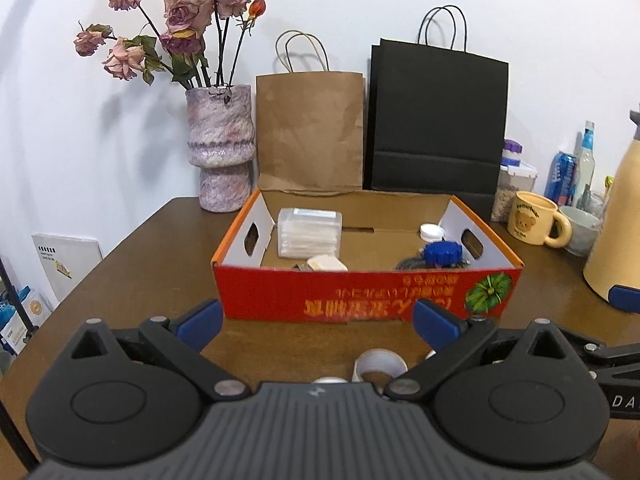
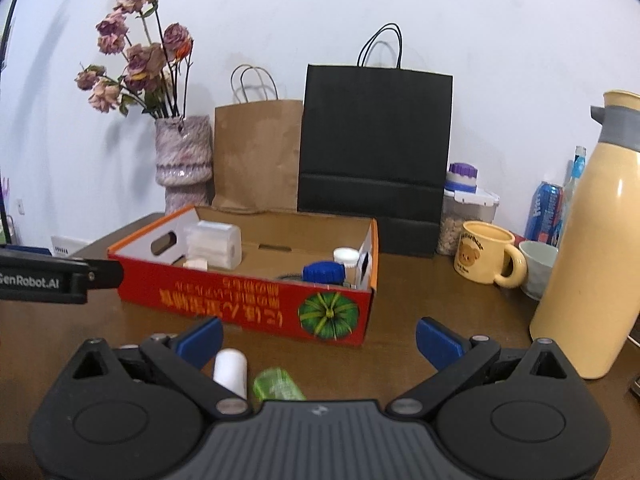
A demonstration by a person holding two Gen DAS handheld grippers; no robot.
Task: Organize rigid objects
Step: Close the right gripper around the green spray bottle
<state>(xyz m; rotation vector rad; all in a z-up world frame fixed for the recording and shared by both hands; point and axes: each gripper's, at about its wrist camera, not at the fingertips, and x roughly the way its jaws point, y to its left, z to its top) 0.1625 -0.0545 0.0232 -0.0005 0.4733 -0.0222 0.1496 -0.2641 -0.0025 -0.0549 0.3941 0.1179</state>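
Observation:
A red cardboard box point(image 1: 360, 296) point(image 2: 248, 304) sits open on the brown table. Inside lie a clear plastic case point(image 1: 310, 232) point(image 2: 214, 244), a small cream piece point(image 1: 326, 263), a blue-capped item point(image 1: 442, 253) point(image 2: 323, 272) and a white cap point(image 1: 431, 232) point(image 2: 346, 257). My left gripper point(image 1: 318, 326) stands open just before the box, above a white tape roll point(image 1: 380, 364). My right gripper point(image 2: 320, 340) is open too, over a white cylinder point(image 2: 231, 372) and a green translucent item point(image 2: 276, 386). The left gripper's body point(image 2: 60, 274) shows at the right wrist view's left edge.
A vase of dried roses point(image 1: 220, 148), a brown paper bag point(image 1: 310, 132) and a black paper bag point(image 1: 438, 120) line the wall. At right stand a bear mug point(image 1: 534, 218) point(image 2: 486, 252), a bowl point(image 2: 538, 262), a cream thermos point(image 2: 588, 240), a can point(image 2: 546, 212) and a jar point(image 2: 466, 208).

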